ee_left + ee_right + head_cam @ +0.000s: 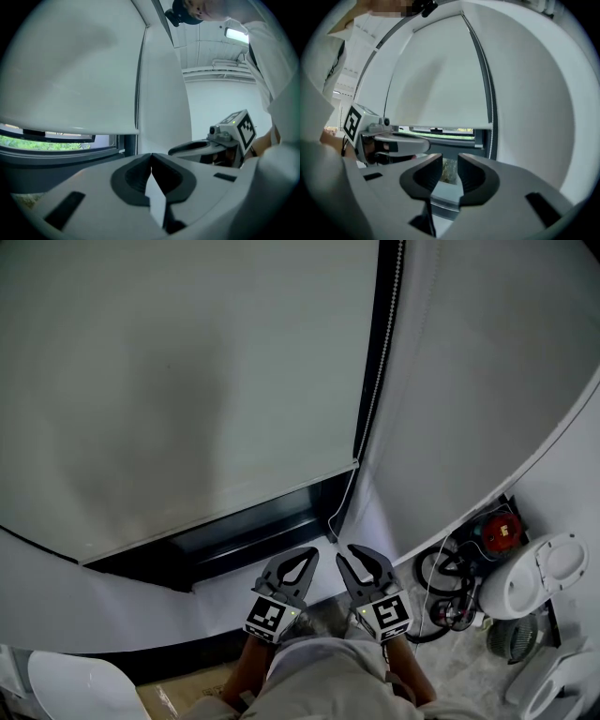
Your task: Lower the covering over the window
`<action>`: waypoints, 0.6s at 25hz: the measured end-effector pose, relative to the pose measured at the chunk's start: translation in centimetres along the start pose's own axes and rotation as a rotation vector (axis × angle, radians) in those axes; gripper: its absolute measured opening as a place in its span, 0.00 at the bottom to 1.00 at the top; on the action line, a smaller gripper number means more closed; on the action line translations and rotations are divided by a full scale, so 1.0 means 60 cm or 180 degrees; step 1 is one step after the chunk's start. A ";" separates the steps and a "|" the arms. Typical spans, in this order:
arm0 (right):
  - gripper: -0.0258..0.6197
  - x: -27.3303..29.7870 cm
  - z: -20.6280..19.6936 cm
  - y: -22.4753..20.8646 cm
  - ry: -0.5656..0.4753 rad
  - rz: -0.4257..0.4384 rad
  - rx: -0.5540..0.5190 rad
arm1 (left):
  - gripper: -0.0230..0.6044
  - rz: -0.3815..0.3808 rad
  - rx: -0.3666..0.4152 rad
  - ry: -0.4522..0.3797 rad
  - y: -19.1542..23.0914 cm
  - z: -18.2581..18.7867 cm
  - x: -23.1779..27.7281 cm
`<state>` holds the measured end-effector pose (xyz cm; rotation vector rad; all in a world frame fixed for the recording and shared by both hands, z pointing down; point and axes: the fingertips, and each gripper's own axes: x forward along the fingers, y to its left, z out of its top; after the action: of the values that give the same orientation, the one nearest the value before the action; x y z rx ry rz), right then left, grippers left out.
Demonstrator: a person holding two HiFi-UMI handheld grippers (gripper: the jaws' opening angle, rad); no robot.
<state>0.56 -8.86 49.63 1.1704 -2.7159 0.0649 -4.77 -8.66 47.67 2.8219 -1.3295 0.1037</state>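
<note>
in front of the person, a pale roller blind (178, 381) covers most of the window, with its bottom rail (216, 512) hanging a little above the dark lower frame (262, 535). a narrow strip of glass (47, 143) is uncovered beneath the rail, and green foliage shows through it in the left gripper view. a bead chain (377, 371) runs down the dark side frame at the blind's right edge, and its loop ends near the rail's right end.

both tongs are held side by side below the blind, close to each other and apart from the blind and the chain. the left gripper (151, 155) has its jaws pressed together with nothing between them. the right gripper (450, 160) has its jaws apart with a clear gap; only the lower frame and the ground outside show through that gap, and nothing is gripped. each gripper's marker cube faces up towards the head camera.

to the right, past the white wall panel, a red object (502, 532), some dark cables (445, 592) and a white rounded appliance (534, 577) sit on the floor.
</note>
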 end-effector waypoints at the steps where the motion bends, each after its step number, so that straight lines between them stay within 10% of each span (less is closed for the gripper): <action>1: 0.19 -0.004 0.018 -0.001 -0.0086 -0.0007 -0.0023 | 0.06 0.0006 0.0014 -0.0031 0.002 0.006 -0.001; 15: 0.17 -0.032 0.112 0.002 -0.0505 -0.0326 -0.0233 | 0.06 -0.0167 0.0063 -0.0333 0.008 0.053 -0.001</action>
<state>0.78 -8.17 42.68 1.3439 -2.7598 -0.1463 -5.00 -9.09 44.47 2.9134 -1.2785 -0.0322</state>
